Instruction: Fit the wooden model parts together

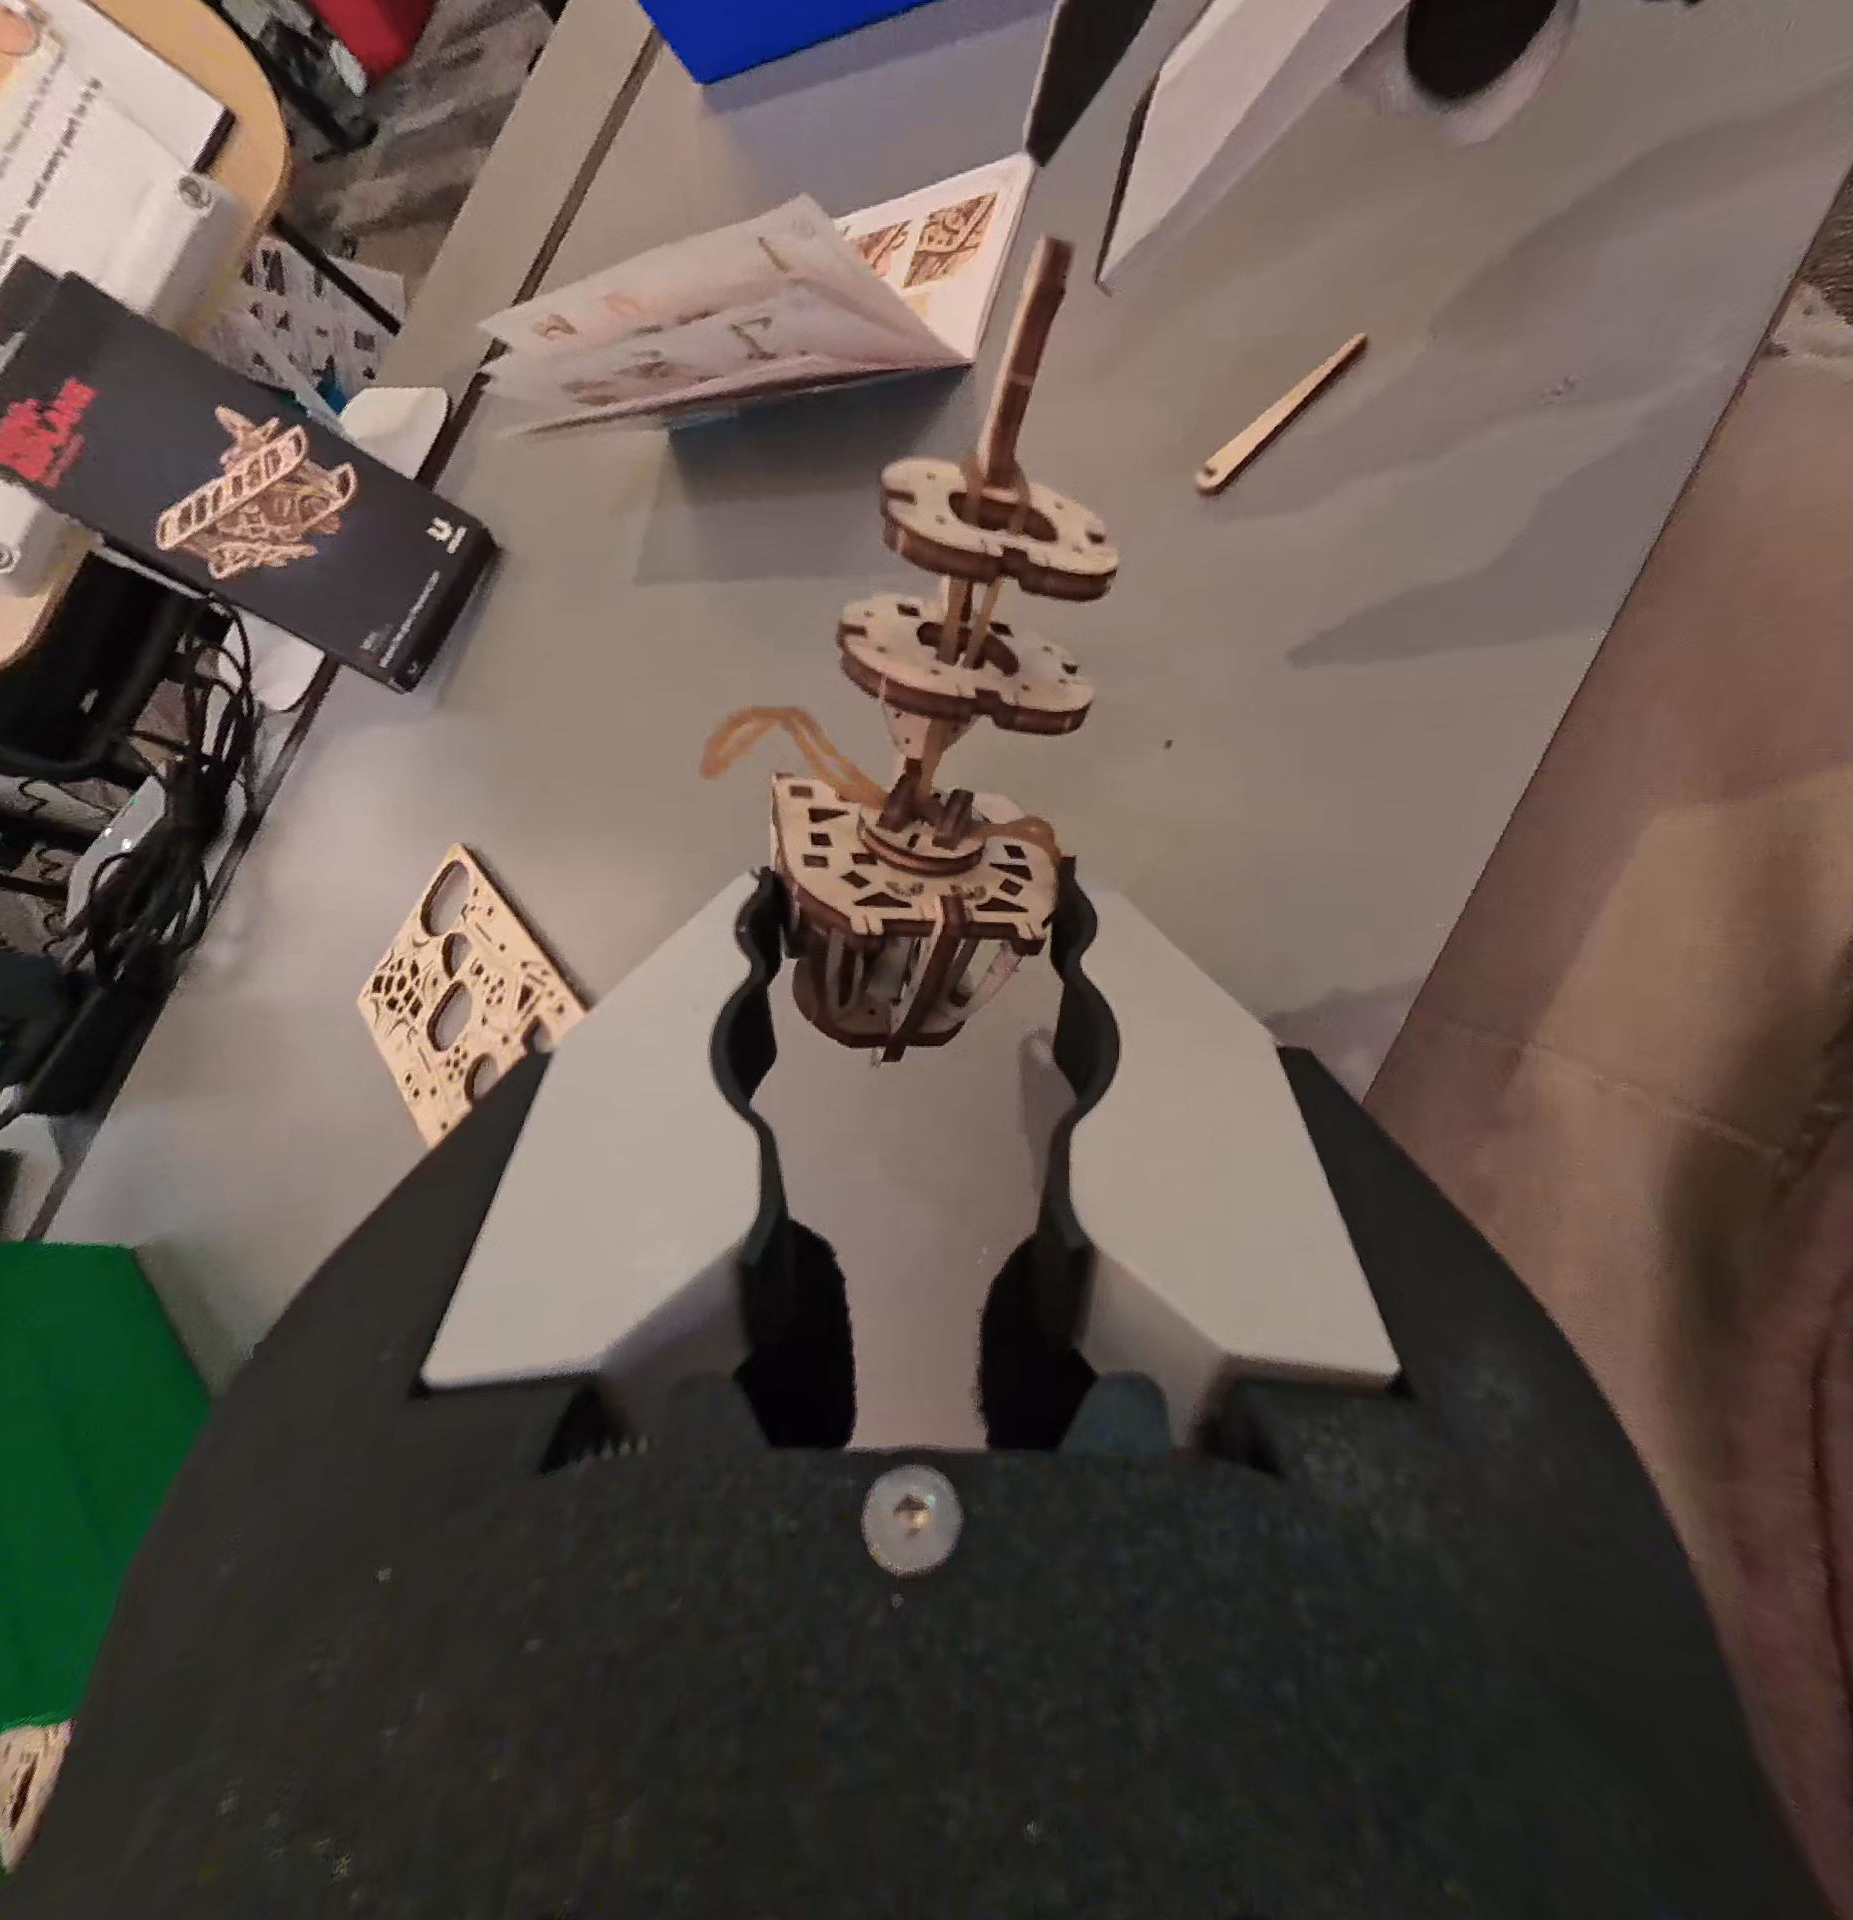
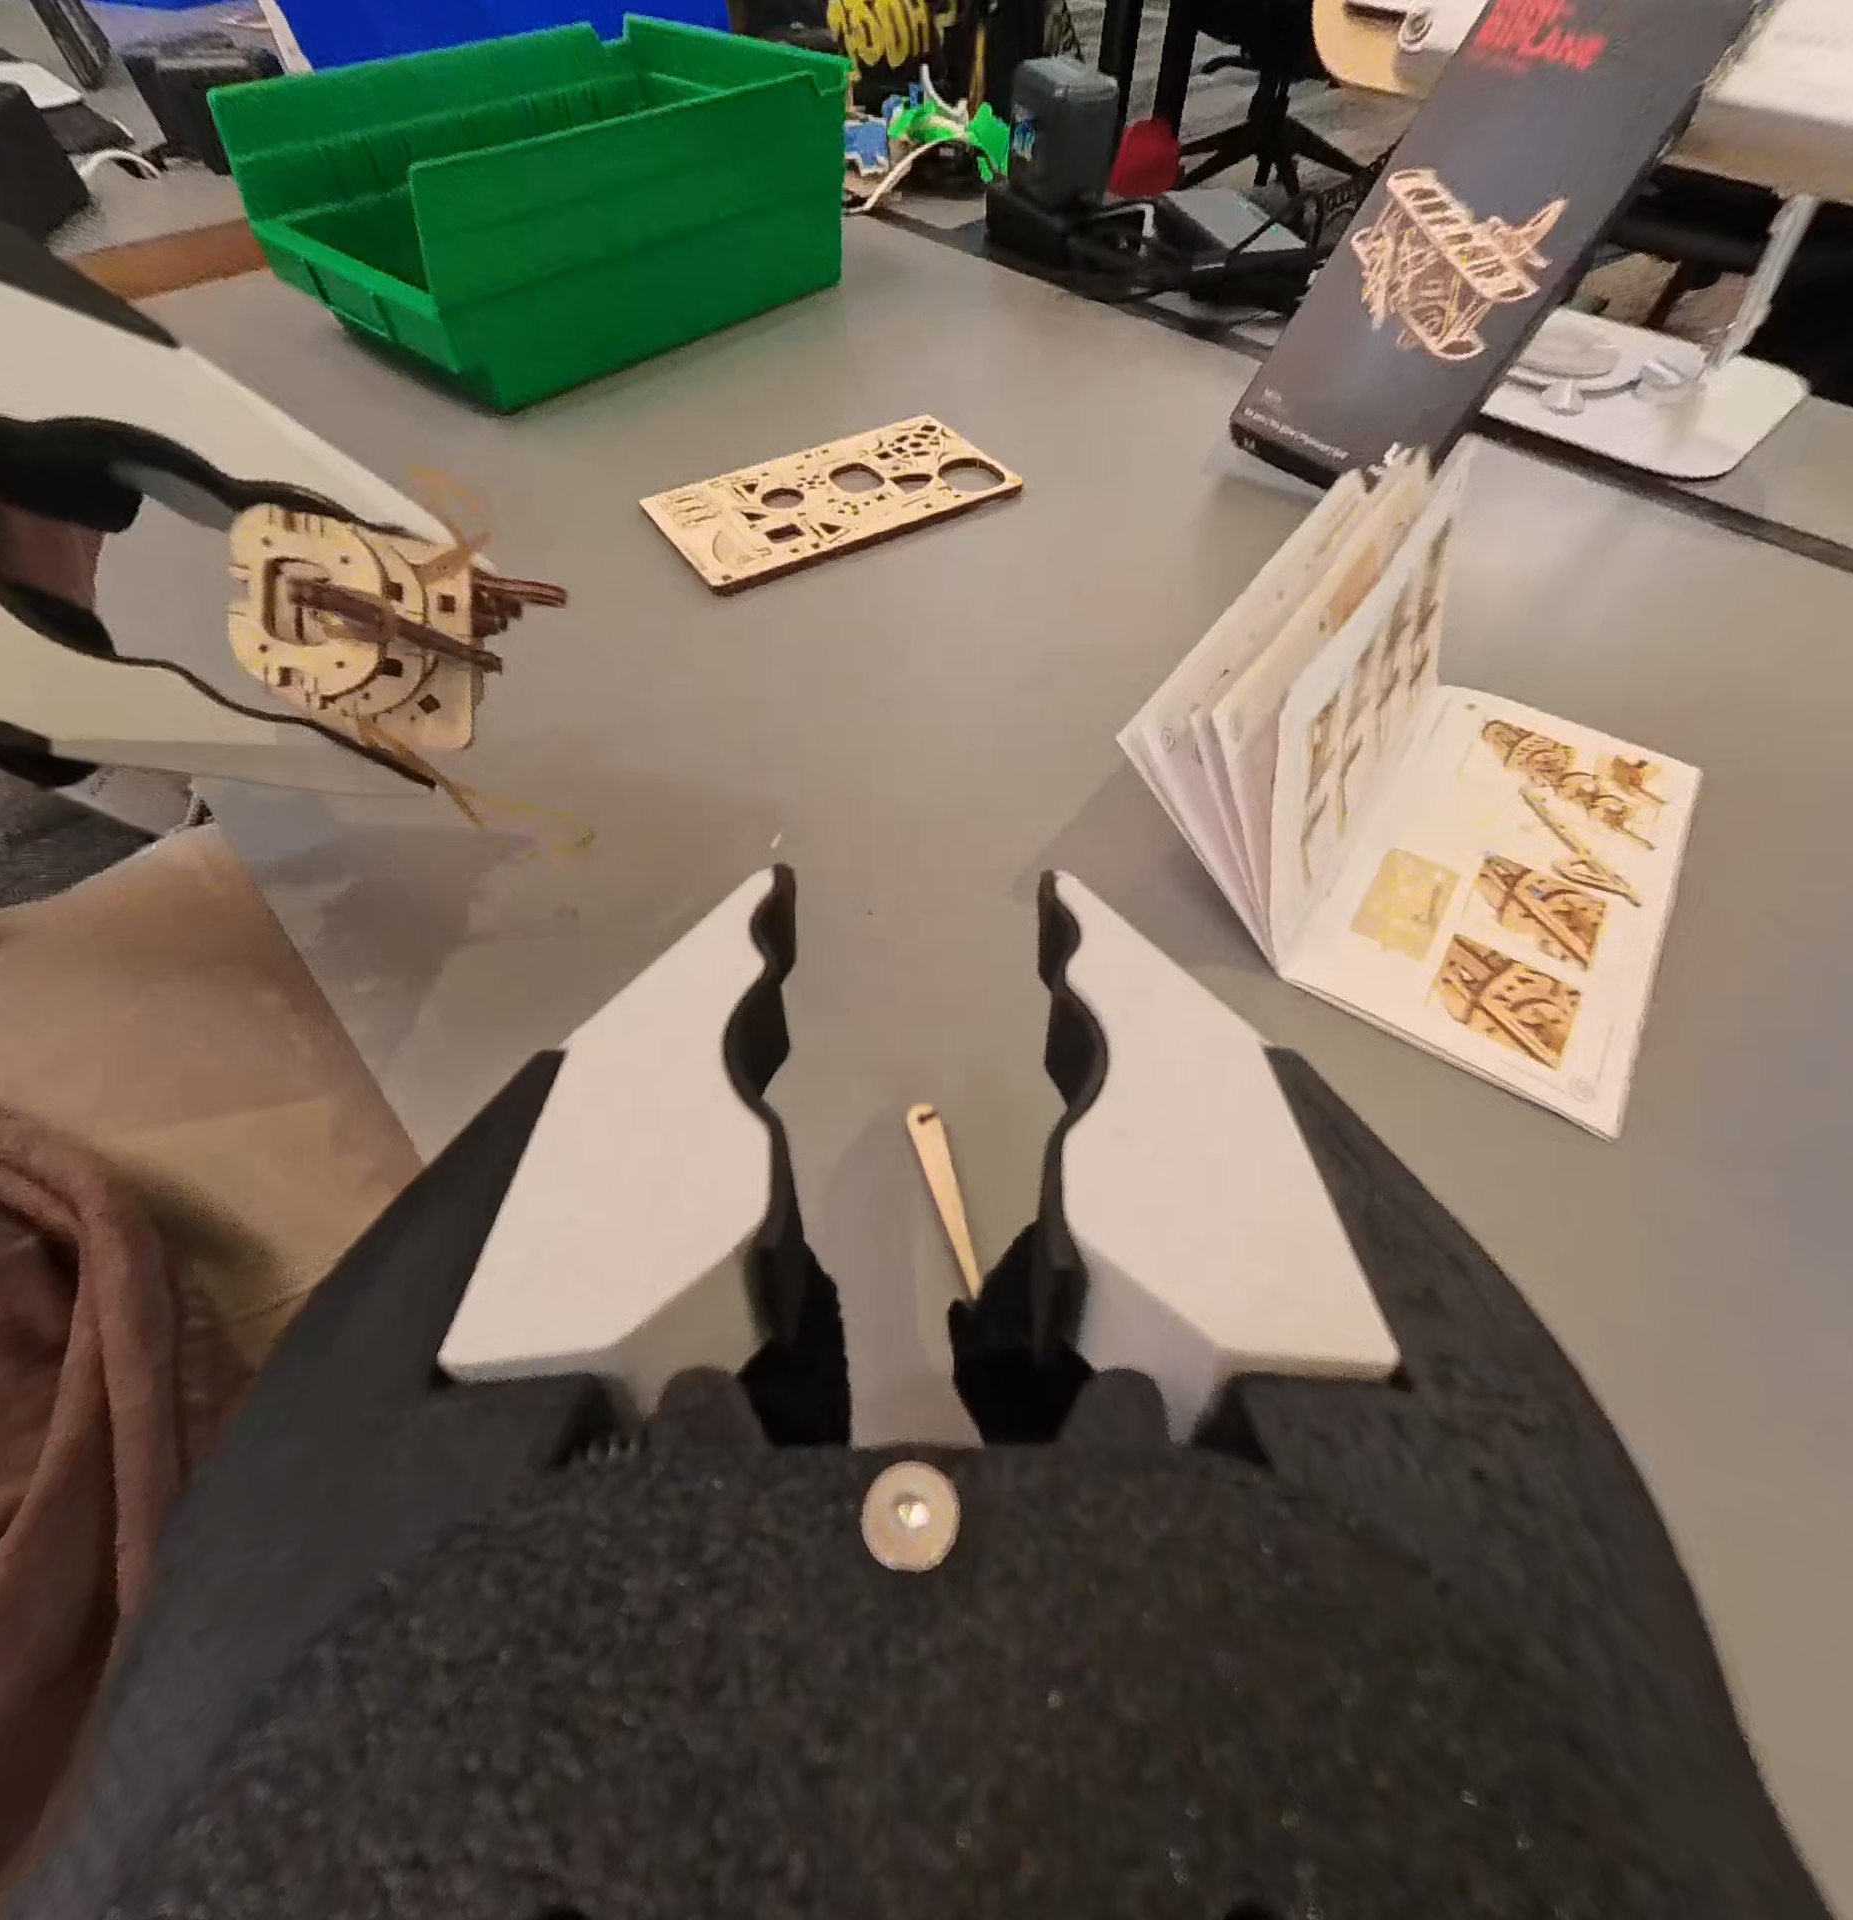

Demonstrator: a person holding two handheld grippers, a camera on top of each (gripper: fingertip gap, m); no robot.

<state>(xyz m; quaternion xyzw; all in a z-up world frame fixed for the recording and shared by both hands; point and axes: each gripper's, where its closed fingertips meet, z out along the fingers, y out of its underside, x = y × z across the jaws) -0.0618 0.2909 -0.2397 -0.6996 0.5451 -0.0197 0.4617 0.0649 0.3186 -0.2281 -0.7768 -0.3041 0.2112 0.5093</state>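
Grey and mostly bare, the surface (image 2: 1005, 727) carries the kit's loose bits, with cables and a green bin (image 2: 548, 208) at its far edge. Left tool (image 1: 906, 914) is clamped on the base of the half-built model (image 1: 963, 707), held clear of the surface; its spine with two lobed plates runs straight away from the tool, toward the booklet (image 1: 756, 322). Loose elastic loops hang off the base.

Right tool (image 2: 917, 883) is parted and holds nothing. The stick (image 2: 943, 1184) lies on the surface directly beneath it, between the fingers and near their roots, long axis roughly in line with them, eyelet end pointing forward. So the right tool is much the nearer, and I judge it would have to draw back and drop to pinch the stick, which lies flat and thin. Nothing blocks that. The model hangs to the right tool's left, well apart; the booklet stands to its right, and the punched sheet (image 2: 828, 499) and box (image 2: 1504, 229) lie farther ahead.
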